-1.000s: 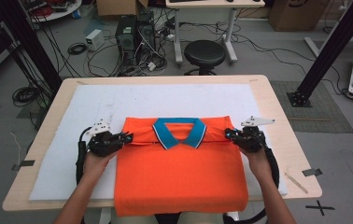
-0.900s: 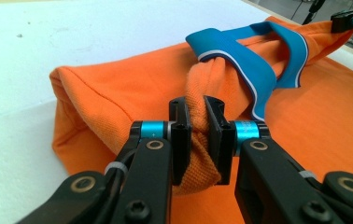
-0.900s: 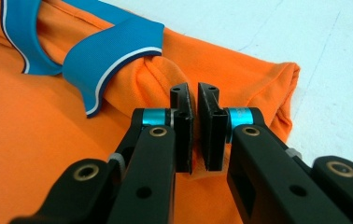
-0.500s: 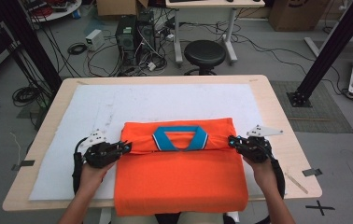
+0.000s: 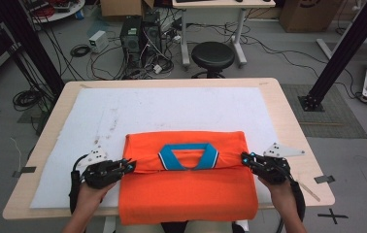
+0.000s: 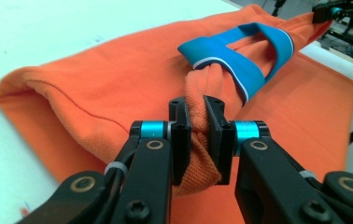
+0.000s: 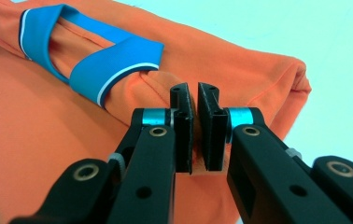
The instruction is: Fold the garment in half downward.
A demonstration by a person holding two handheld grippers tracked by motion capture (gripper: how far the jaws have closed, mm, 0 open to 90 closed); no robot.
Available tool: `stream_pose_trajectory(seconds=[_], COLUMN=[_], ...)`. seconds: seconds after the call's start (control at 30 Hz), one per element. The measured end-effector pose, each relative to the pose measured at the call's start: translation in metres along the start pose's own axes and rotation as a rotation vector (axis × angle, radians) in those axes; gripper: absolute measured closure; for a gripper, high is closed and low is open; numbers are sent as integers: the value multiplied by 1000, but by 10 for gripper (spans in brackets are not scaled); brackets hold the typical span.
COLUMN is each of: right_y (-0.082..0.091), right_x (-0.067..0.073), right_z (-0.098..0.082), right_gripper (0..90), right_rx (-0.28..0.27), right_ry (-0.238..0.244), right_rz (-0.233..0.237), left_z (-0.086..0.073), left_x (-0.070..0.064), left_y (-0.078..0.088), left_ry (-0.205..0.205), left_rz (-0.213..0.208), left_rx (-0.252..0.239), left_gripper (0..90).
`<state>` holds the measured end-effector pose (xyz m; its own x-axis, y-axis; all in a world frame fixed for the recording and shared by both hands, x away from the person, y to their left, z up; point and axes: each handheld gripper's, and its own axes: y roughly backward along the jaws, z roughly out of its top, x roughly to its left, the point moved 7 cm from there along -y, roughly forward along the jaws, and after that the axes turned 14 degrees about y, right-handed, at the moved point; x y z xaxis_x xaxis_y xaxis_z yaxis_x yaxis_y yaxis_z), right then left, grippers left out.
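Orange polo shirt (image 5: 189,187) lies soft and light between our two grippers on the white mat (image 5: 172,109), hem hanging over the near table edge; it will sag and crease, so we hold it at the shoulder folds either side of the blue collar (image 5: 189,156); left gripper (image 6: 197,135) is clenched on a bunched fold, right gripper (image 7: 193,135) pinches a thinner edge; since a second ago, the folded top edge has been drawn nearer us, covering more of the body.
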<state>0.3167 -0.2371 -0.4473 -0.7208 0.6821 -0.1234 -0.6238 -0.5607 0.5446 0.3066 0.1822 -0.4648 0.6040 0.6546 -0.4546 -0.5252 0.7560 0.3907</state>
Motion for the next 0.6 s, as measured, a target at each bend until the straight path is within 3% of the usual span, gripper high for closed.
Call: stream_pose_trajectory(seconds=[0.2, 0.4, 0.5, 0.6], right_y=[13, 11, 11, 11], right_x=[11, 14, 13, 5], right_z=[-9, -15, -13, -6], right_gripper=[854, 847, 723, 634], right_rx=[9, 28, 17, -1], right_ry=[-5, -9, -25, -45], right_rz=[12, 17, 14, -10], left_z=[-13, -15, -5, 9], left_x=[-10, -7, -1, 12], left_y=[11, 10, 9, 7], left_ry=[-9, 14, 53, 73], left_rz=[-32, -41, -20, 29], left_rx=[32, 39, 8, -34], left_gripper=[815, 789, 566, 465])
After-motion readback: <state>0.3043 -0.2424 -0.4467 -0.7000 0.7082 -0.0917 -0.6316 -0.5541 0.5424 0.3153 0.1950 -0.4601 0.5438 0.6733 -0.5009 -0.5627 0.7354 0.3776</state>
